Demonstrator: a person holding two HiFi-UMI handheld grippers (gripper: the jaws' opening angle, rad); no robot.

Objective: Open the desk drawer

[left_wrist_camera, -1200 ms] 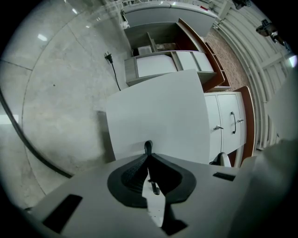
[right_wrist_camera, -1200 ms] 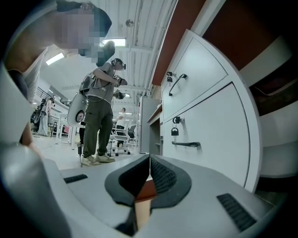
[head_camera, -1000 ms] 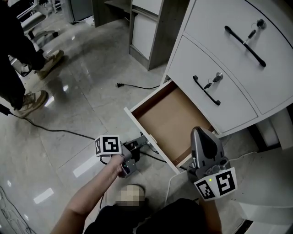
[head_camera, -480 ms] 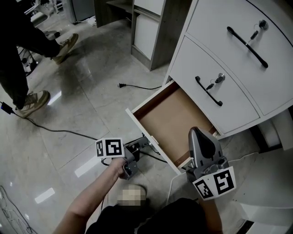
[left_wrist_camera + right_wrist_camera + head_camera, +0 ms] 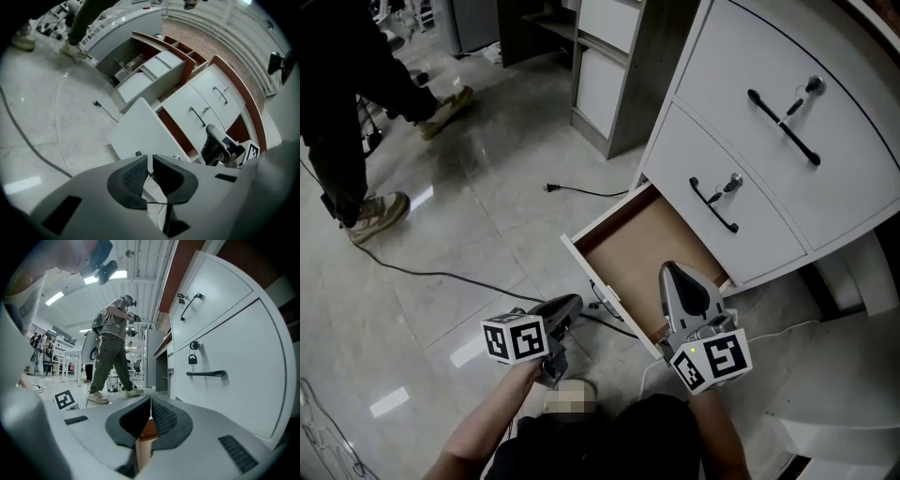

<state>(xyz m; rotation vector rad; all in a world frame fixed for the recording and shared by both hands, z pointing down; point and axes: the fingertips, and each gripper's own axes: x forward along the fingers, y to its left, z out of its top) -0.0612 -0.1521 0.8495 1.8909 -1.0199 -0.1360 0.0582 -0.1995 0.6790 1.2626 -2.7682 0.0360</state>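
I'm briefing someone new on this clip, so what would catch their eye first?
The bottom drawer stands pulled out at the foot of the white cabinet, its brown inside bare. The left gripper is close by its front, jaws just opening, nothing between them; a person stands on the floor at upper left.

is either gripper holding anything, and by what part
Nothing is held. Left gripper: jaws have just been opening, empty, off the drawer; the right gripper is shut, empty.

Bottom drawer stood pulled out over the floor, under two shut drawers (stacked one above the other) in the desk. Cable lay on the floor behind and left; a person's shoe farther left.
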